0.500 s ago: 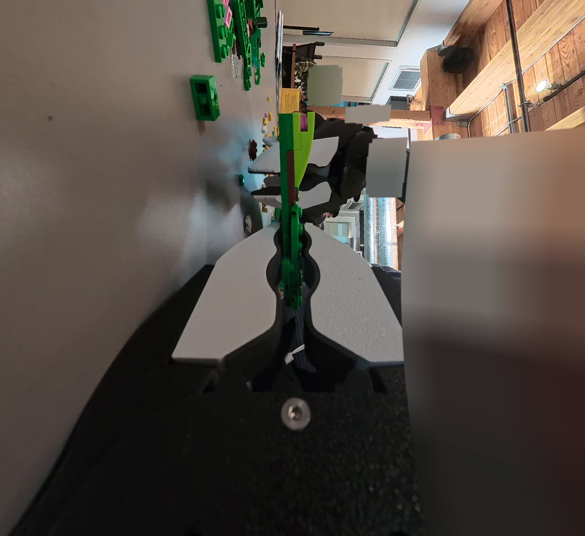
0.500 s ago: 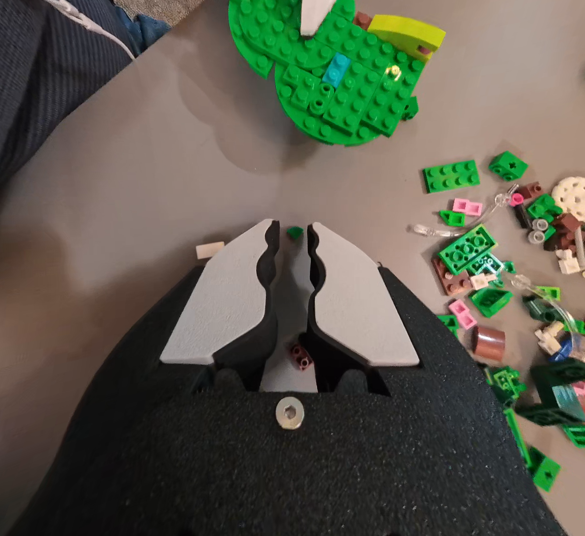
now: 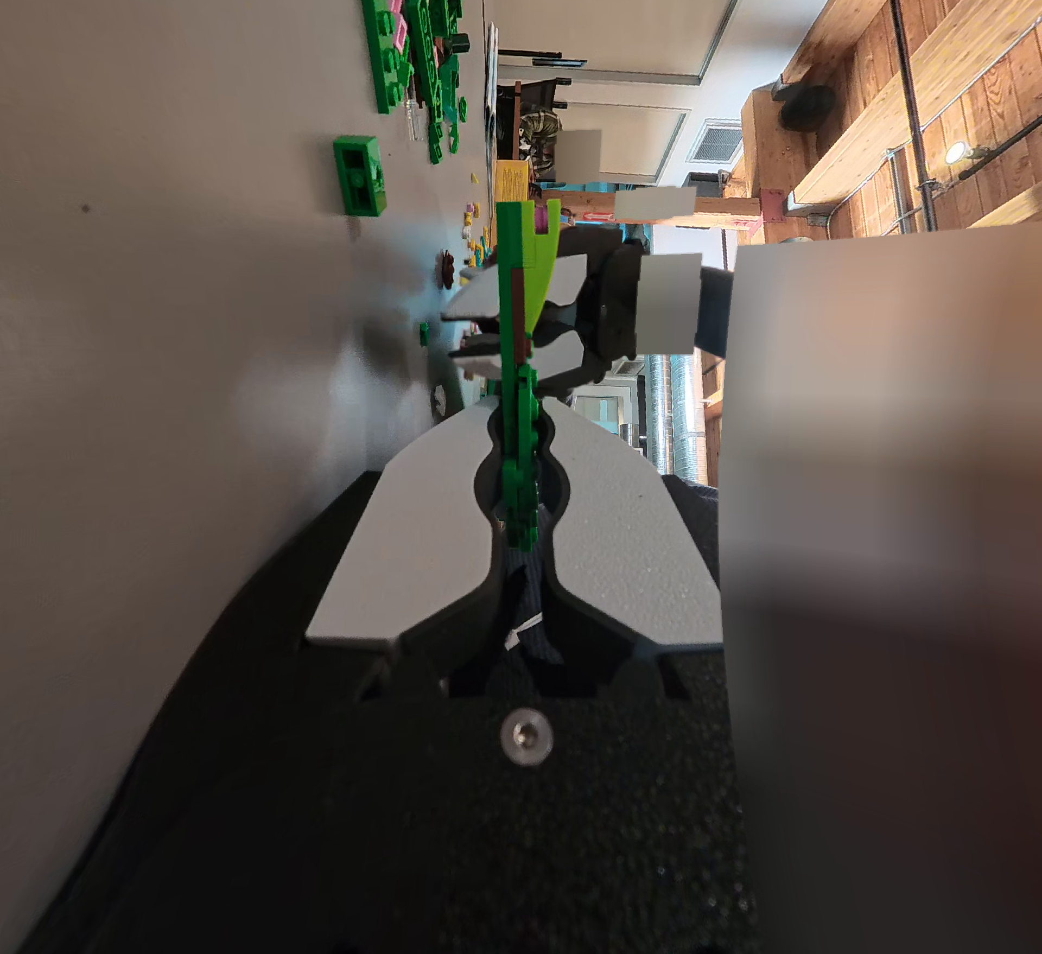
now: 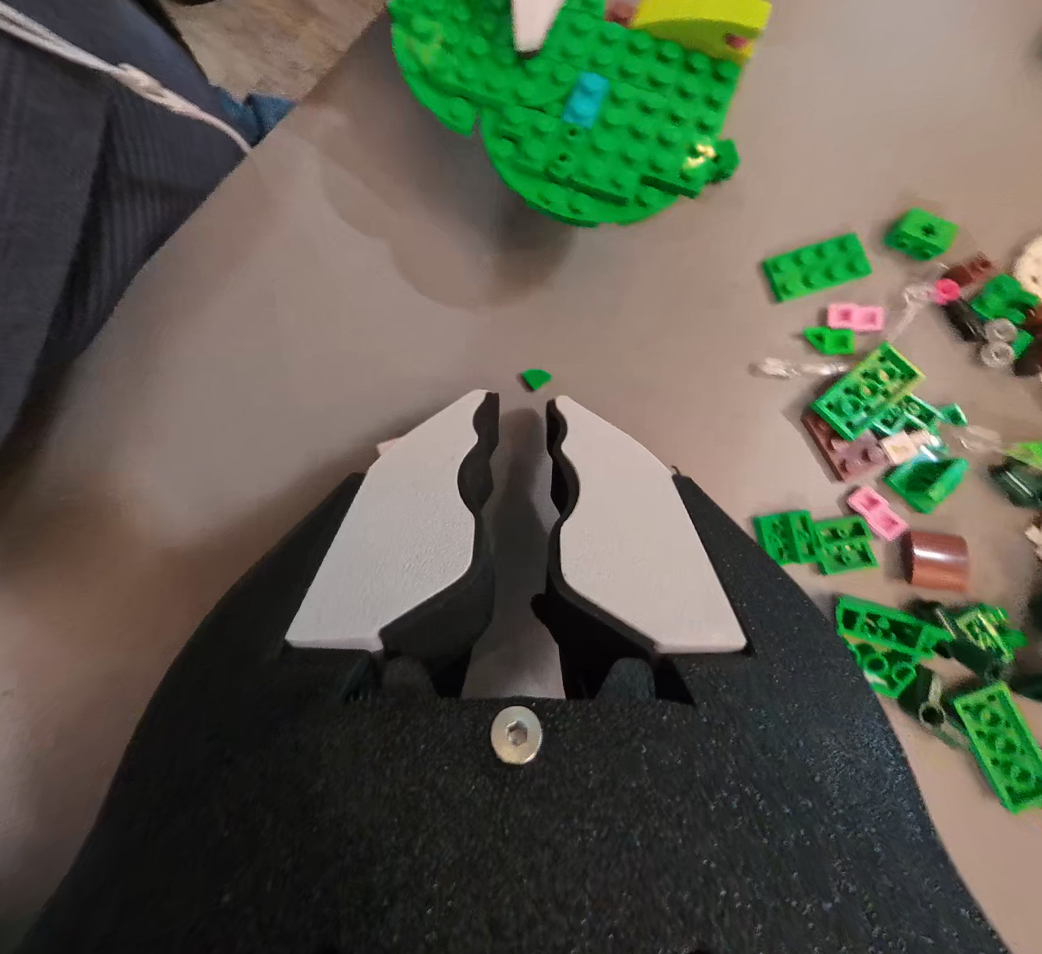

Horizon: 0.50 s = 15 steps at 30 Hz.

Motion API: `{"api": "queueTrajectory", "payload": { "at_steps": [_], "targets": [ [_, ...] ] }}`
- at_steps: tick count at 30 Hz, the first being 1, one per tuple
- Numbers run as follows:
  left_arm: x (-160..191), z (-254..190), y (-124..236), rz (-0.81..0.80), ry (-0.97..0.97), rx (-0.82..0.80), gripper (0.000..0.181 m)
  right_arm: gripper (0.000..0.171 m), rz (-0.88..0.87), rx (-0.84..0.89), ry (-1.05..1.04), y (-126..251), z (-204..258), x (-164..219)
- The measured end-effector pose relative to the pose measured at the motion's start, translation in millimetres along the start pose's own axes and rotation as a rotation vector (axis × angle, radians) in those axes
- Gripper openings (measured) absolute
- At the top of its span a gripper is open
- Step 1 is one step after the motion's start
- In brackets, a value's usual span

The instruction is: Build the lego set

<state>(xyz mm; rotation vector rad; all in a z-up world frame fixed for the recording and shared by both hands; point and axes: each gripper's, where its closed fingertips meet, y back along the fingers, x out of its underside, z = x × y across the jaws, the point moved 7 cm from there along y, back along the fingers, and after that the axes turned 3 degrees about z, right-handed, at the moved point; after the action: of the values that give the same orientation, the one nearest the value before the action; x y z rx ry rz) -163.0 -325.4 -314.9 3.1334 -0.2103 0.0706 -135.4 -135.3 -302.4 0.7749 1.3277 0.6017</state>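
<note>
Now | left tongs (image 3: 521, 453) clamp green plate assembly (image 4: 564, 98) | right tongs (image 4: 522, 408) slightly parted, empty | loose bricks (image 4: 902, 447) rightward

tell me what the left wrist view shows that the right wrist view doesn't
Only the left wrist view shows the room behind the table: wood ceiling, wall vent, and the green build edge-on. Only the right wrist view shows the build's studded top with its blue brick, and a tiny green piece ahead of the right gripper. Both show the green build clamped by the left gripper, plus loose bricks.

left tool (image 3: 521, 419) clamped tight; right tool (image 4: 522, 408) slightly parted, holding nothing
</note>
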Motion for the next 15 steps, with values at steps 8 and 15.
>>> {"api": "queueTrajectory", "payload": {
  "at_steps": [8, 15],
  "targets": [
    [0.1, -0.2, 0.2, -0.004, -0.004, 0.007, 0.008, 0.016, -0.015, -0.044, 0.003, -11.0, 6.3, -2.1],
    [0.4, -0.3, 0.6, -0.002, -0.007, 0.014, 0.009, 0.013, -0.04, -0.003, -0.041, -6.3, 1.4, -2.2]
  ]
}}
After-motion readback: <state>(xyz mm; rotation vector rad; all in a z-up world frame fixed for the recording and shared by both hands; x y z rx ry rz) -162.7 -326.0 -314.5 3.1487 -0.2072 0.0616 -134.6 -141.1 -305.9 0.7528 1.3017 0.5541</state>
